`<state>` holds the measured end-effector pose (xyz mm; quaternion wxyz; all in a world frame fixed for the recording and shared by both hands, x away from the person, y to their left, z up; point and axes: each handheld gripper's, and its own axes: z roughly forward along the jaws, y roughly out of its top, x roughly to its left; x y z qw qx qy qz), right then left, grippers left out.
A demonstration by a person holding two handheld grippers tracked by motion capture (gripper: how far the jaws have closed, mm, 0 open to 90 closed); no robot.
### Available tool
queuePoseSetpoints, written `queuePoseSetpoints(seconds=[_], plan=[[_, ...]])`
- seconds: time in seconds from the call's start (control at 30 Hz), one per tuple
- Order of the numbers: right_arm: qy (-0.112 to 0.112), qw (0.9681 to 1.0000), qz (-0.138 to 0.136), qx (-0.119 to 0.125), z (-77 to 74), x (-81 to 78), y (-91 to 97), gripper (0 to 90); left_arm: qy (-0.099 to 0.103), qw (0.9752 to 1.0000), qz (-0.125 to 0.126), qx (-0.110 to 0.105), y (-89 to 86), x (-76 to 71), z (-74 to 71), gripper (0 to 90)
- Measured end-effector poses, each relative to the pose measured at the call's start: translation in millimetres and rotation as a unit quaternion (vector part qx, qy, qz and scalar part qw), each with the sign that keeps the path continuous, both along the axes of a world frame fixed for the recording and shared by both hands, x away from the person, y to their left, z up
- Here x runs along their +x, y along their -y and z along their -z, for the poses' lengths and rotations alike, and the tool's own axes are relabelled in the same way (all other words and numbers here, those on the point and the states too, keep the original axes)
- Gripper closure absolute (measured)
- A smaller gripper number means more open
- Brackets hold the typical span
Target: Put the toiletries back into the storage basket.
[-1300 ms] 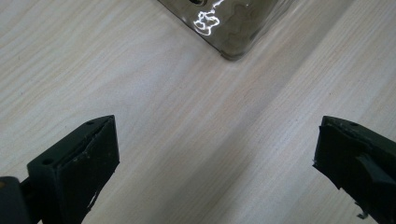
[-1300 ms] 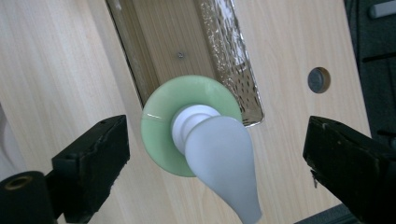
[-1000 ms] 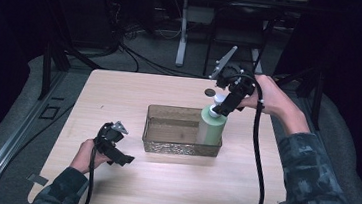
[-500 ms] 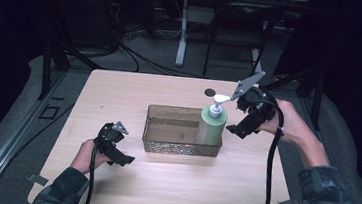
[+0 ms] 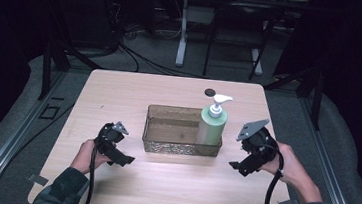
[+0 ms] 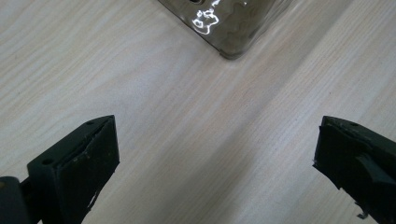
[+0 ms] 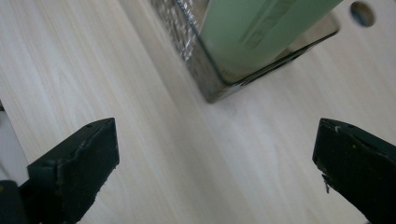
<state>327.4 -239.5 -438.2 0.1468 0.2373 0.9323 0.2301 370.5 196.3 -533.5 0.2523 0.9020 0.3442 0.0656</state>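
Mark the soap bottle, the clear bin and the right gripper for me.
soap bottle (image 5: 211, 129), high view, green body.
clear bin (image 5: 168, 145), high view, near wall.
right gripper (image 5: 235, 165), high view, between the jaw tips.

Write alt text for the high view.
A green pump bottle stands upright in the right end of a clear tray on a wooden table. A person's hands hold the left tool and right tool, both open, on either side.
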Motion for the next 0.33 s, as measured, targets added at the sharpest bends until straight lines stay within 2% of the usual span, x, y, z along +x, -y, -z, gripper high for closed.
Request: queuePoseSetpoints(seconds=[0.23,0.3,0.33], plan=[[-0.035,0.9991,0.010,0.020,52.6,-13.0,6.5,0.1,0.000,1.0000,0.002,0.001,0.3,0.0,0.3,0.1],[-0.046,0.9988,0.010,0.015,66.7,-15.9,7.8,0.4,0.000,1.0000,0.003,0.001,0.1,0.2,0.7,0.1],[-0.059,0.9982,0.008,0.011,73.2,-17.0,8.0,0.3,0.000,1.0000,0.004,-0.001,0.0,0.7,1.1,0.1]])
